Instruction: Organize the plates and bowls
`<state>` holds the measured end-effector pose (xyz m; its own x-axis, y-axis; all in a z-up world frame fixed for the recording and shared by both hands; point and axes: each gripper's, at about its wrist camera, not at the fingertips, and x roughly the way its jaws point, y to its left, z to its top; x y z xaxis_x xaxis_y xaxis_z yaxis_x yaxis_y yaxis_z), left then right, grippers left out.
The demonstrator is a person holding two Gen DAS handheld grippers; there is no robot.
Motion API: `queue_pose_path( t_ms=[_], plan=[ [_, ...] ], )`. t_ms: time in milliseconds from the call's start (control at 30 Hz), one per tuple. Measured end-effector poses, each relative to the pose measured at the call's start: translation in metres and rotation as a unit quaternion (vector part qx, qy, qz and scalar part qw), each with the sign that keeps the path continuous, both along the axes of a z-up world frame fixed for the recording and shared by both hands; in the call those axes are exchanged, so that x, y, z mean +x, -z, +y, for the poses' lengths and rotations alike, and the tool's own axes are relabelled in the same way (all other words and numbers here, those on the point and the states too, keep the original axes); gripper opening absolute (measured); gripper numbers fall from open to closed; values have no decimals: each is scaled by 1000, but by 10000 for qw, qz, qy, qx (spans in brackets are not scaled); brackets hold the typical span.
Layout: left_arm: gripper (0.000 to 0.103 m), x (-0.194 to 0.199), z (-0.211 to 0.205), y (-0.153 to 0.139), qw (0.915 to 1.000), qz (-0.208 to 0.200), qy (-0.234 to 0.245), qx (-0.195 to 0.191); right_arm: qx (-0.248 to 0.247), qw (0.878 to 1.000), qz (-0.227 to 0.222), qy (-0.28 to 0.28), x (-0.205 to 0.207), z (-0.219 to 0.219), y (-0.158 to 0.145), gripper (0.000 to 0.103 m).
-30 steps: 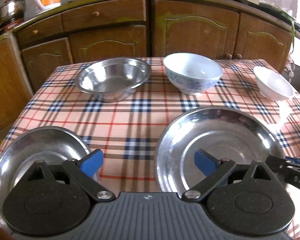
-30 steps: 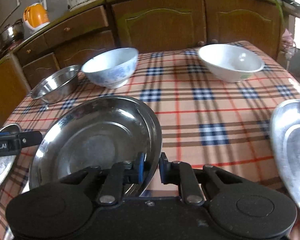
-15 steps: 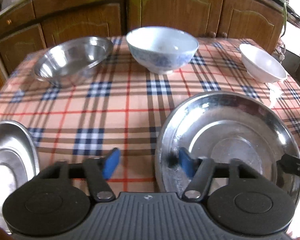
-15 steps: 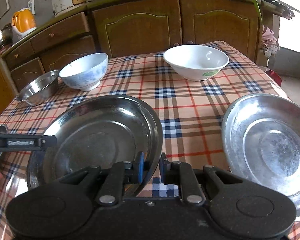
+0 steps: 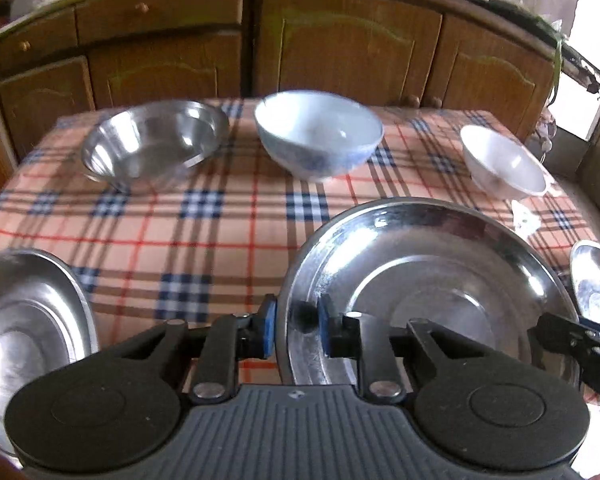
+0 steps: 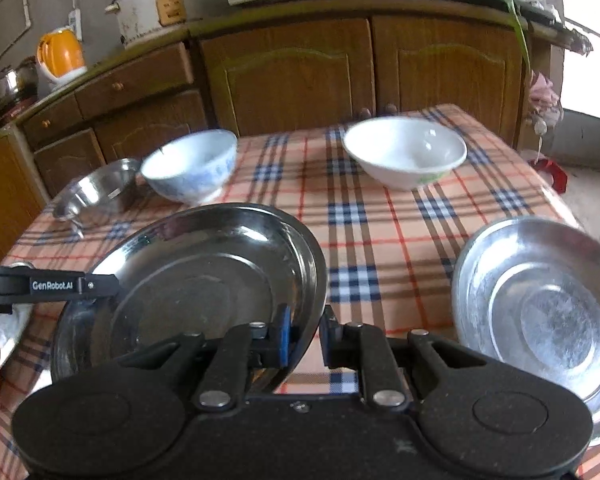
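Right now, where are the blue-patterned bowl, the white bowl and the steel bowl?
blue-patterned bowl [image 5: 320, 128], left wrist view, inner wall.
white bowl [image 6: 406, 146], right wrist view, inside.
steel bowl [image 5: 156, 140], left wrist view, inside.

My two wrist cameras look down along their fingers, close over the table [image 5: 236, 216], sharing the middle steel plate [image 6: 204, 280].
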<state>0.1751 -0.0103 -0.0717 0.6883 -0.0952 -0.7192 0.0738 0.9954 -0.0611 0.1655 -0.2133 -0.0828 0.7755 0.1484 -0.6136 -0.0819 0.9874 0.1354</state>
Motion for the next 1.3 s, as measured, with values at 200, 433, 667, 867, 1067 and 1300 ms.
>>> queue_pose_path(
  t_ms=[200, 433, 667, 867, 1067, 1300],
  plan=[
    [22, -18, 7, -23, 9997, -153, -119, 121, 4, 9997, -190, -136, -12, 12, -22, 20],
    [22, -40, 11, -48, 9990, -332, -182, 237, 26, 9991, -362, -195, -27, 18, -45, 20],
    [22, -56, 14, -61, 9985, -449, -212, 229, 37, 9987, -470, -202, -41, 19, -59, 20],
    [22, -66, 14, -69, 9978, -574, -215, 242, 42, 9983, -560, -182, -50, 19, -68, 20],
    [22, -74, 15, -73, 9973, -657, -195, 255, 53, 9979, -623, -165, -58, 17, -73, 20],
    [22, -84, 13, -72, 9972, -670, -179, 263, 24, 9979, -634, -158, -65, 17, -74, 20]
  ],
)
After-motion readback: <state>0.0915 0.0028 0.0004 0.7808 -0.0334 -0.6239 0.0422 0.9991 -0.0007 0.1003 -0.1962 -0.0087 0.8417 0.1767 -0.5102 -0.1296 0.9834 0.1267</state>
